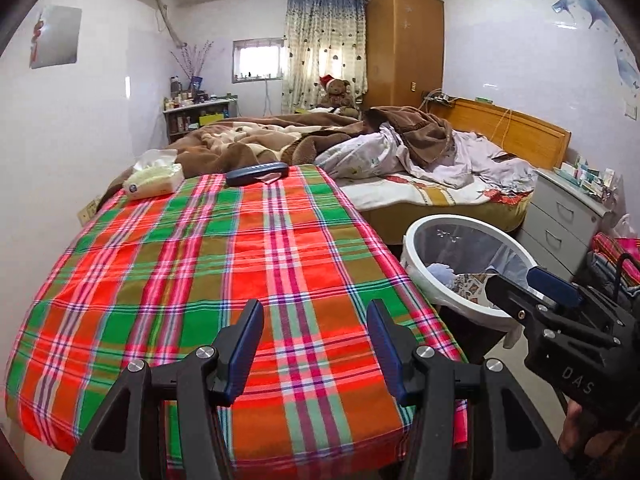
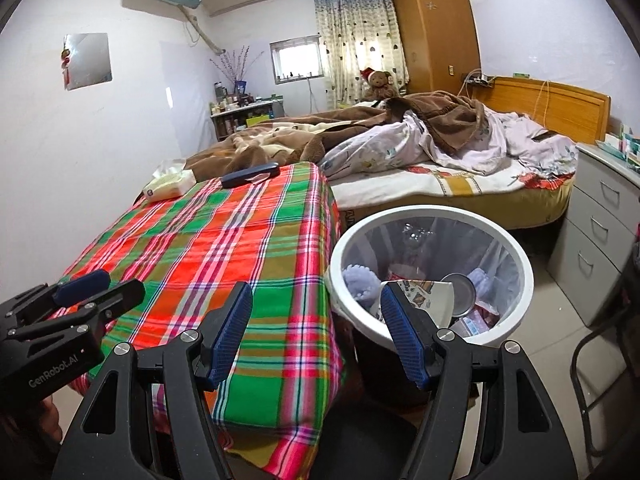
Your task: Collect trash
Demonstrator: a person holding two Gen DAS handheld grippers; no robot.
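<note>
Both of my tools are released: left gripper (image 1: 316, 344) over the plaid tablecloth (image 1: 192, 264). Right gripper (image 2: 316, 328) hangs empty at the bin (image 2: 520, 292) rim.

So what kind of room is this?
A lived-in bedroom, most likely: an unmade bed with a wooden headboard, a tall wardrobe, and a teddy bear by the curtain.

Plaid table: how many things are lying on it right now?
2: a tissue pack at the far left corner, and a dark blue case beside it along the far edge. Something pale peeks from under the case.
</note>
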